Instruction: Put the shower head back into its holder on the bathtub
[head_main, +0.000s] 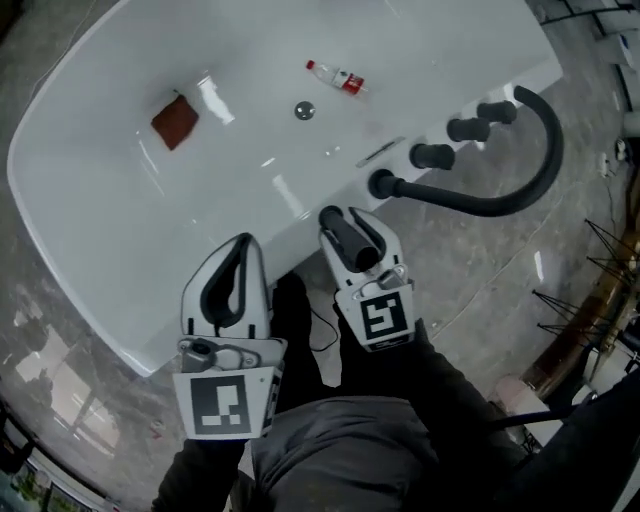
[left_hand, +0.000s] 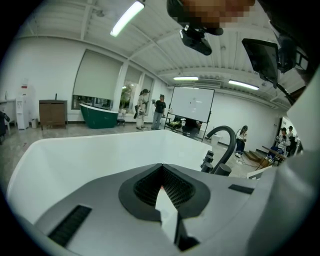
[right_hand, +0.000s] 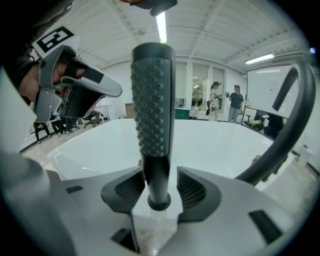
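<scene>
Head view shows the black cylindrical shower head with a dotted rubber grip (head_main: 349, 238) clamped in the right gripper (head_main: 347, 222), over the near rim of the white oval bathtub (head_main: 120, 230) and just short of the base of the black arched faucet spout (head_main: 500, 200). In the right gripper view the shower head (right_hand: 152, 115) is seen standing upright between the two jaws of the right gripper (right_hand: 160, 186), which are pressed against its smooth lower shaft, with its round end cap sitting at the jaw roots. The left gripper (head_main: 236, 275) is held just beside it, above the same rim; in the left gripper view its jaws (left_hand: 162, 187) are brought together with nothing between them. Three black cylindrical knobs (head_main: 467, 129) are lined up on the tub deck beyond the spout base, apart from the shower head. Inside the tub a round metal drain (head_main: 304, 111) is seen, with a reddish-brown cloth pad (head_main: 175, 122) to its left and a small clear bottle with a red label (head_main: 338, 77) lying beyond it. Grey marbled floor (head_main: 480, 280) surrounds the tub.
</scene>
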